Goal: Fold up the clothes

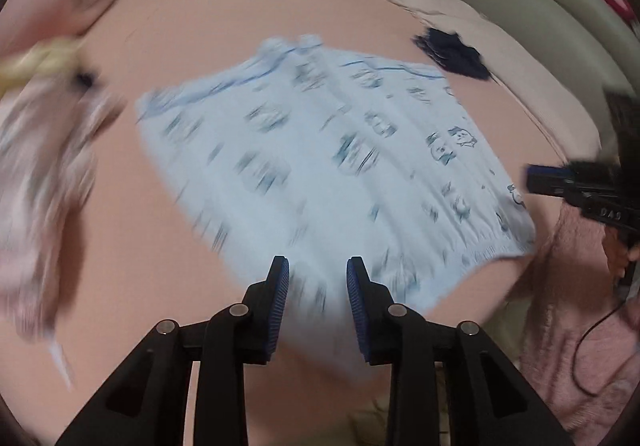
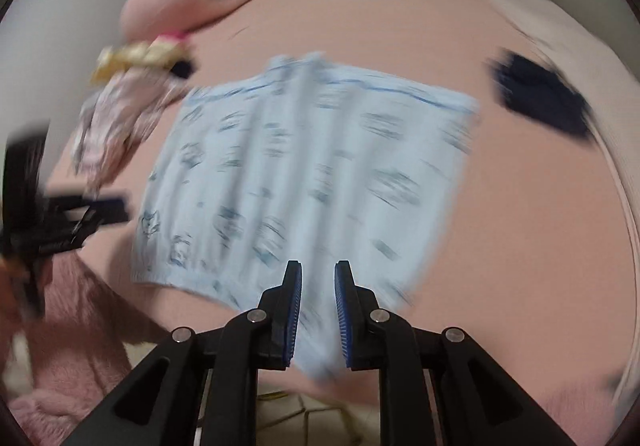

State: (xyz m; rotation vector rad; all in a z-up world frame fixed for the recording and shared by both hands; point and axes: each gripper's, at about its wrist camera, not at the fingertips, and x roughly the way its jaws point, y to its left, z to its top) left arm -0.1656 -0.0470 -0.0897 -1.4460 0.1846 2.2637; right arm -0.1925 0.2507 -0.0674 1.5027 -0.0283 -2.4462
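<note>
Garment [image 1: 320,165] flat mid-bed [image 1: 200,25], clothes pile [image 1: 44,149] left, folded item [image 1: 452,51] right.

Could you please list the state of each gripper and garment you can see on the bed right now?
left gripper: jaws apart, nothing pressed between the pads.
right gripper: jaws apart, nothing gripped.
light blue printed garment: spread flat on the bed, not held.
dark navy item: lying apart, beyond the blue garment's corner.
pink patterned clothes: crumpled in a heap beside it.

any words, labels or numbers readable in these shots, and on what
"DAS": white letters on the black body of the right gripper, seen in the left wrist view.
Print on the light blue garment: cartoon figures, no readable words; mostly motion-blurred.
Nothing else legible.
</note>
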